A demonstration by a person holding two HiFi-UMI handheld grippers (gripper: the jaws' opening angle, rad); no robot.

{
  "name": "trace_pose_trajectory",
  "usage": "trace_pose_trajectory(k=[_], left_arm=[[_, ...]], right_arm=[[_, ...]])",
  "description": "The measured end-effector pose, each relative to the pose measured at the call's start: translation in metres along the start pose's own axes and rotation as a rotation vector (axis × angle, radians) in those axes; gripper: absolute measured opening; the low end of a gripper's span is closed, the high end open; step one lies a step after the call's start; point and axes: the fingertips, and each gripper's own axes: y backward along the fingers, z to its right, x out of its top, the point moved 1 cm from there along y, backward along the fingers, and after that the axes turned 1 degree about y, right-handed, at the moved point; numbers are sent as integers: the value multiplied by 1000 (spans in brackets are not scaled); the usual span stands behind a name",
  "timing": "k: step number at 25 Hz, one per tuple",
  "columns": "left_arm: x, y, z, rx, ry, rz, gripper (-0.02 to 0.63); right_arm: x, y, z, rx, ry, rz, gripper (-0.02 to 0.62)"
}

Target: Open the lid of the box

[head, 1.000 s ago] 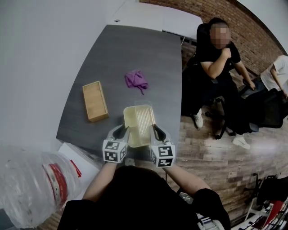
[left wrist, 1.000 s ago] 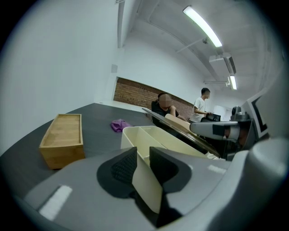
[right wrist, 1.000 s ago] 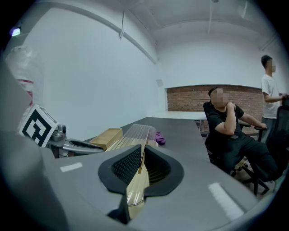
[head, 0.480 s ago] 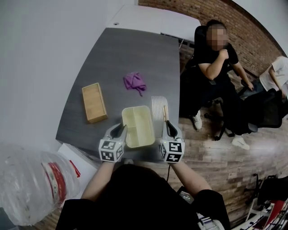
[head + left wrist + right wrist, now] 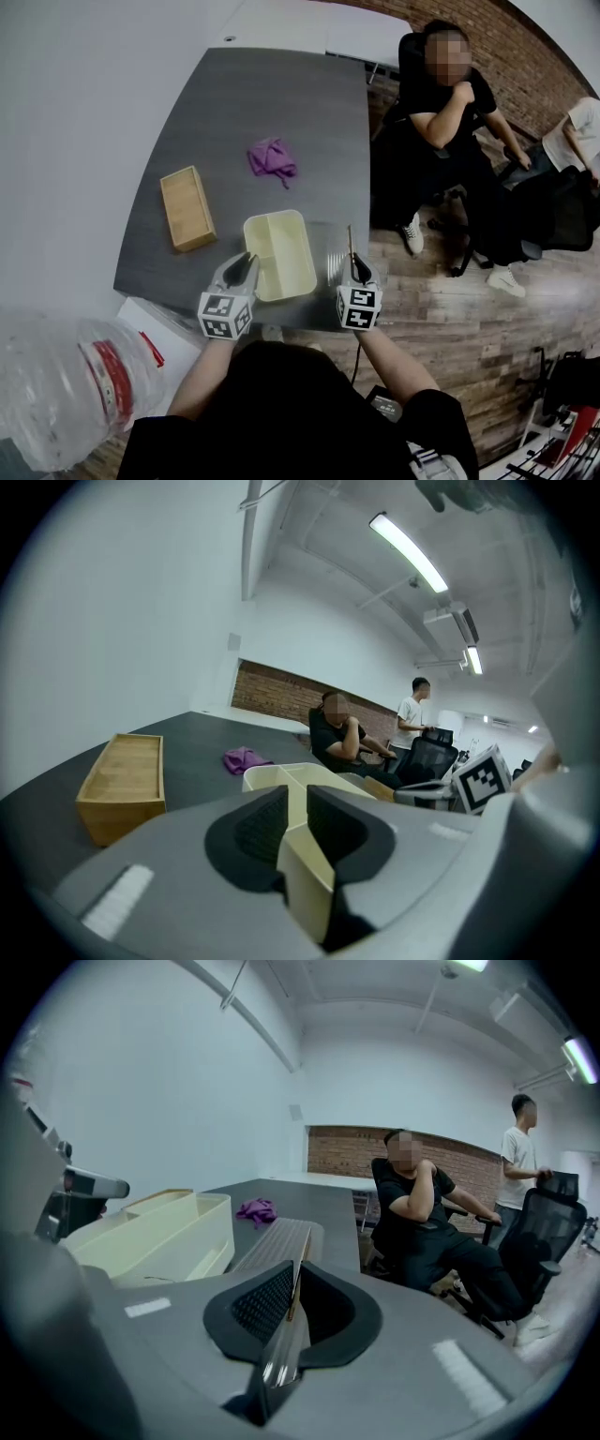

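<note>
Steadying cream two-compartment box [image 5: 279, 255] at near table edge: left gripper [image 5: 239, 270] jaws, just closing, pinch near-left wall, likely so base stays put. Right gripper [image 5: 356, 272] clamped on edge of clear ribbed lid [image 5: 339, 251]. Lid already off, just right of box, low over grey table [image 5: 281, 112], probably for setting down.

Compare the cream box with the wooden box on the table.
The cream box has rounded corners; the tan wooden box has square ones. A divider splits the cream box into two compartments; the wooden box shows none. The left gripper, jaws just closing, pinches the cream box's wall; the wooden box stands untouched. Both are rectangular and rest on the grey table.
</note>
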Motion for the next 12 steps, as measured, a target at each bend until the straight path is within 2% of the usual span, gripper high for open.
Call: trace_pose_trajectory(k=[5,12], left_arm=[[-2,8,1,3,5,17,57],[-3,14,9,0,9,27,52]], right_arm=[[-38,-16,5,-16,-5,-90,28],[-57,-32,7,-34,8,-103,28]])
